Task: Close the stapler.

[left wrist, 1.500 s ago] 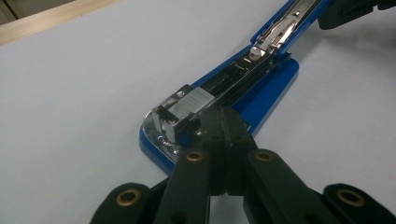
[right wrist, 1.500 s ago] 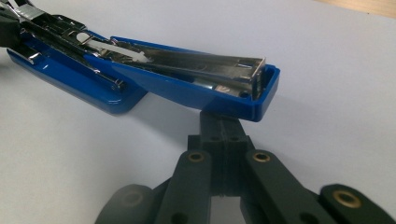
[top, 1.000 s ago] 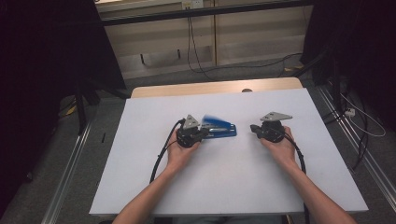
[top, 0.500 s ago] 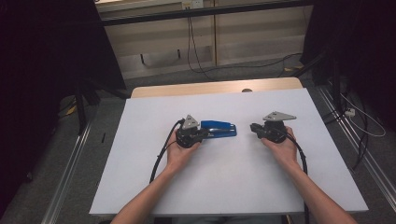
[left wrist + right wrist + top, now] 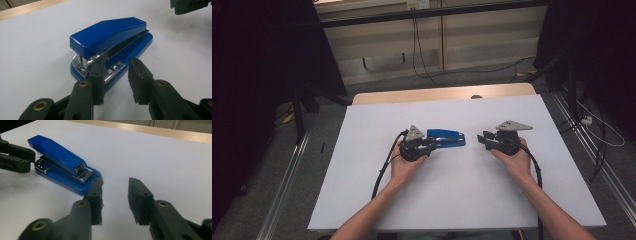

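Approach step: blue stapler (image 5: pixel 446 138) flat mid-bench (image 5: pixel 452 200), left tool (image 5: pixel 116 75) jaws apart at its front end, right tool (image 5: pixel 115 195) apart, just short. Next I close left on it.

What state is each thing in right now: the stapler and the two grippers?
Blue stapler: closed, lying flat on the white table, not gripped.
Left gripper: open, jaws at one end of the stapler, not closed on it.
Right gripper: open, holding nothing, jaws near the stapler's other end, apart from it.
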Available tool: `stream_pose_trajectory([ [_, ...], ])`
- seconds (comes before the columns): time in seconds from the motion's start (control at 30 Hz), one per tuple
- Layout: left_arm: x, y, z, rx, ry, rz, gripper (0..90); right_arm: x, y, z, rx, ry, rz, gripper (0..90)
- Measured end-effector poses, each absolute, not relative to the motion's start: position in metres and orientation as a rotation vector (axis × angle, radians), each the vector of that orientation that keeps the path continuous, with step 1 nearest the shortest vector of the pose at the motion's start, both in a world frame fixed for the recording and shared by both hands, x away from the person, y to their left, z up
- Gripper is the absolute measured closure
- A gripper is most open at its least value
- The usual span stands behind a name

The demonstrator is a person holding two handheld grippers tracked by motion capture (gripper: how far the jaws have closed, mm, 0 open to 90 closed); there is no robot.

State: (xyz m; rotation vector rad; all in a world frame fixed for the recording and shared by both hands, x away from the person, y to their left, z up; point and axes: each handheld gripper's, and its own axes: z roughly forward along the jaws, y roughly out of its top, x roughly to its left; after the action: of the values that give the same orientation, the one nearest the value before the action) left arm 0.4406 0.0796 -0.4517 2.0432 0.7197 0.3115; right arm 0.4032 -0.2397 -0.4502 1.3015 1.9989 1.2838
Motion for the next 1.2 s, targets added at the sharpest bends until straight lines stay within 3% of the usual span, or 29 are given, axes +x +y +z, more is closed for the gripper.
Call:
stream_pose_trajectory([
  [0.17,0.439,0.085,-0.450,2.023,0.752,0.308,53.9,0.402,-0.241,-0.450,1.342,1.983,1.272,40.8],
  [0.23,0.440,0.089,-0.450,2.022,0.764,0.302,45.6,0.401,-0.241,-0.449,1.332,1.983,1.274,34.5],
  [0.53,0.443,0.096,-0.449,1.997,0.801,0.383,22.9,0.399,-0.240,-0.451,1.345,1.976,1.282,7.8],
  [0.83,0.440,0.095,-0.447,1.999,0.795,0.398,4.8,0.396,-0.236,-0.445,1.297,1.951,1.288,3.1],
  [1.03,0.436,0.104,-0.438,1.979,0.806,0.339,4.7,0.391,-0.235,-0.443,1.290,1.918,1.272,3.2],
  [1.2,0.427,0.117,-0.431,1.963,0.818,0.398,5.3,0.383,-0.233,-0.437,1.269,1.911,1.265,3.0],
])
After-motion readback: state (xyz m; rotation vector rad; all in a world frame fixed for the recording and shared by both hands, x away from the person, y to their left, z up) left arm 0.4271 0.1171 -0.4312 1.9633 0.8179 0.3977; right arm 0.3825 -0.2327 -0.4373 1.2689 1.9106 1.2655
